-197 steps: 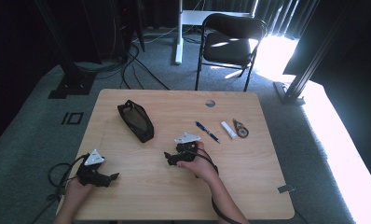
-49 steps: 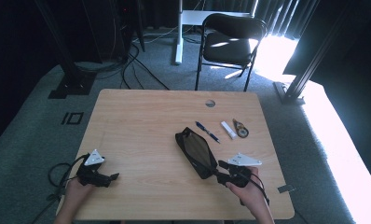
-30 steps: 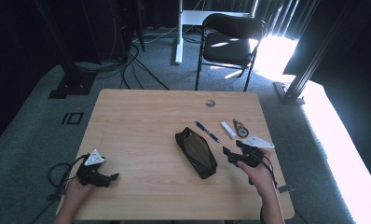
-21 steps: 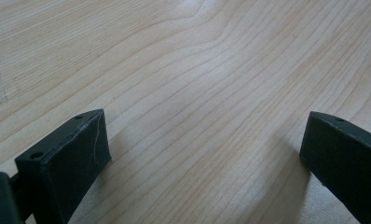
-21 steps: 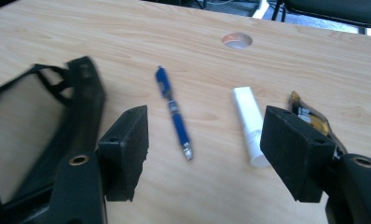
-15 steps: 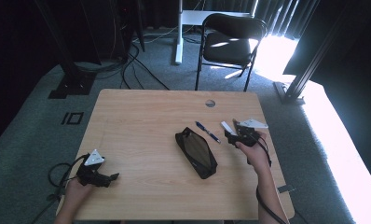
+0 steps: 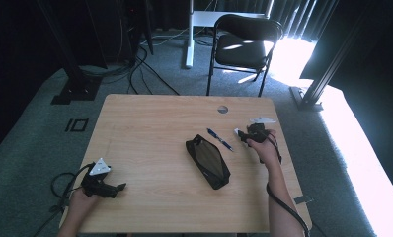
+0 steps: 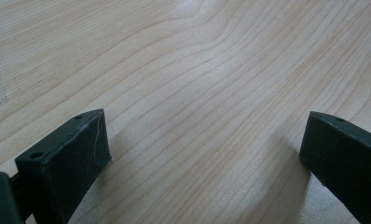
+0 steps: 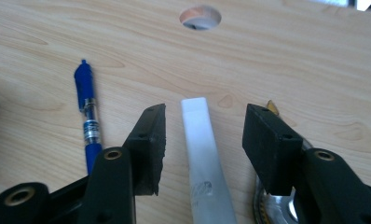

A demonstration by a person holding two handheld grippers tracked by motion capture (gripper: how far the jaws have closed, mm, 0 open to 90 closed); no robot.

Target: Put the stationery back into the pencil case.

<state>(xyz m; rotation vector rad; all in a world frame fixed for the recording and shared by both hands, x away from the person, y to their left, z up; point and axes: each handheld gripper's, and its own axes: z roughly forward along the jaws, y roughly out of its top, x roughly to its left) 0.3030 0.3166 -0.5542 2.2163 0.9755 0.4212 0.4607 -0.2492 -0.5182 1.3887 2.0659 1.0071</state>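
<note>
White flat tube [image 9: 203, 158] (smooth) — between jaws

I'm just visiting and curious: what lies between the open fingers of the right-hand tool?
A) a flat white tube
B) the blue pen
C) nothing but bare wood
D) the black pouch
A: in the right gripper view the white tube lies between the spread fingers, the blue pen off to one side.

One pen [image 7: 220, 139]; one pouch [image 7: 208, 161]; one tube [image 9: 203, 154].
</note>
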